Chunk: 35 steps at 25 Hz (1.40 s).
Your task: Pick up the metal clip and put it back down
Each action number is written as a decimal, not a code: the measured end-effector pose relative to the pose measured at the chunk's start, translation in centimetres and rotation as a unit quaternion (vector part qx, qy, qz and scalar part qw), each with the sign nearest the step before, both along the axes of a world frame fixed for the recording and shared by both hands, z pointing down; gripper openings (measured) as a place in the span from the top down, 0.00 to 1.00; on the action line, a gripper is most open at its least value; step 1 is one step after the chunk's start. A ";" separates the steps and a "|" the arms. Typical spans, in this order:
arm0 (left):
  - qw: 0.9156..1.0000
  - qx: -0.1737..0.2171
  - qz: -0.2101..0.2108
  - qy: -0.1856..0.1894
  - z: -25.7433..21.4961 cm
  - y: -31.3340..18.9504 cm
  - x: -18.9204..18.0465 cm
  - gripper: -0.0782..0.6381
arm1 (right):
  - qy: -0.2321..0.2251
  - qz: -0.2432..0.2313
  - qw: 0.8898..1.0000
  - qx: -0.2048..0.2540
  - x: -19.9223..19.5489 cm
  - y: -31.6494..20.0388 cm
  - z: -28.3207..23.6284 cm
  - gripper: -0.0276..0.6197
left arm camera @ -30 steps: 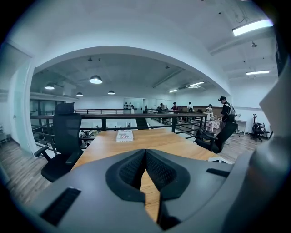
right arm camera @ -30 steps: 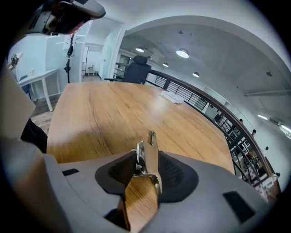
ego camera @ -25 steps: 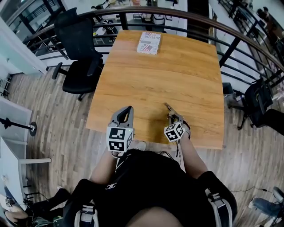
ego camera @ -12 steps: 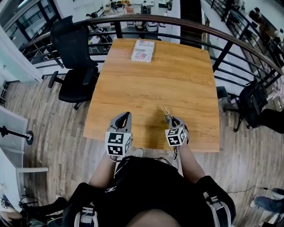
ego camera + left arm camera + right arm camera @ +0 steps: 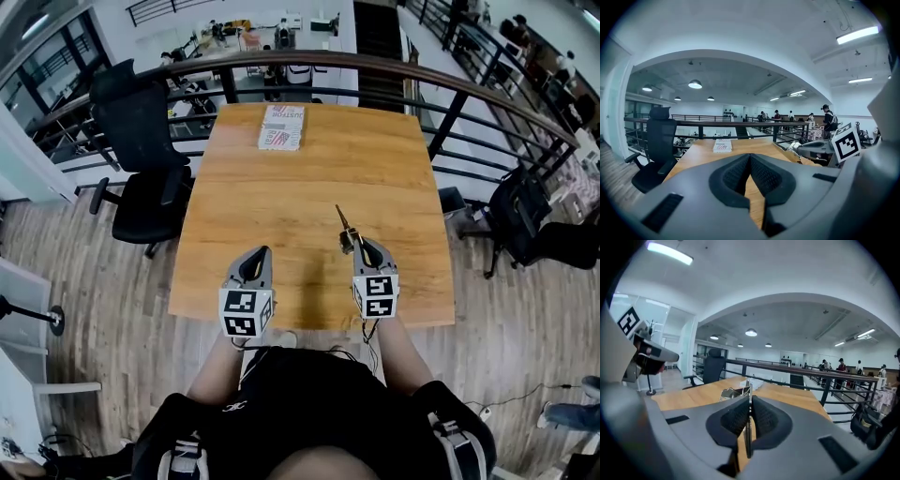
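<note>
**Condition.** The right tongs are closed on the metal clip. A thin metal part of the clip stands edge-on between the pads, and the clip's body projects beyond the tips. The clip appears to hang clear above the near right part of the table. The left tongs are closed and empty above the table's near edge, well apart from the clip.

**Step in hand (judged).** The lift is done; the set-down remains.

**Procedure.**
1. Lower the right tongs straight toward the table. Do not roll the wrist, because a thin metal part may pivot between the pads.
2. Keep the grip firm until the clip's body touches the table, well in from the near edge.
3. Part the pads only slightly.
4. Withdraw toward the table's near edge, so the tips do not drag the clip.
5. Keep the left tongs clear.
</note>
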State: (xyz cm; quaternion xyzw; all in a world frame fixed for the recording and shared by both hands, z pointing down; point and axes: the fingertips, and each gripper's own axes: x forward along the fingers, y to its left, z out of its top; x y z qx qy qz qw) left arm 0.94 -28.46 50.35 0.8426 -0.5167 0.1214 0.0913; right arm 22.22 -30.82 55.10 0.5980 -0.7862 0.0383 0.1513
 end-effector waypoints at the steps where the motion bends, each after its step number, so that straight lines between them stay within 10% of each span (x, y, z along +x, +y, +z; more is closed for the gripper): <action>1: 1.000 0.003 0.002 0.001 -0.1 -0.1 0.2 0.87 | -0.008 0.001 1.000 0.013 0.0 0.1 -1.1 0.92; 12: 0.999 0.018 0.026 0.003 -0.8 -1.4 2.6 0.87 | -0.121 -0.008 0.985 0.122 1.9 3.8 -9.2 0.92; 35: 1.000 0.015 -0.006 0.004 -1.1 -1.0 -1.0 0.87 | -0.062 -0.052 0.991 0.106 -2.7 1.6 -8.1 0.92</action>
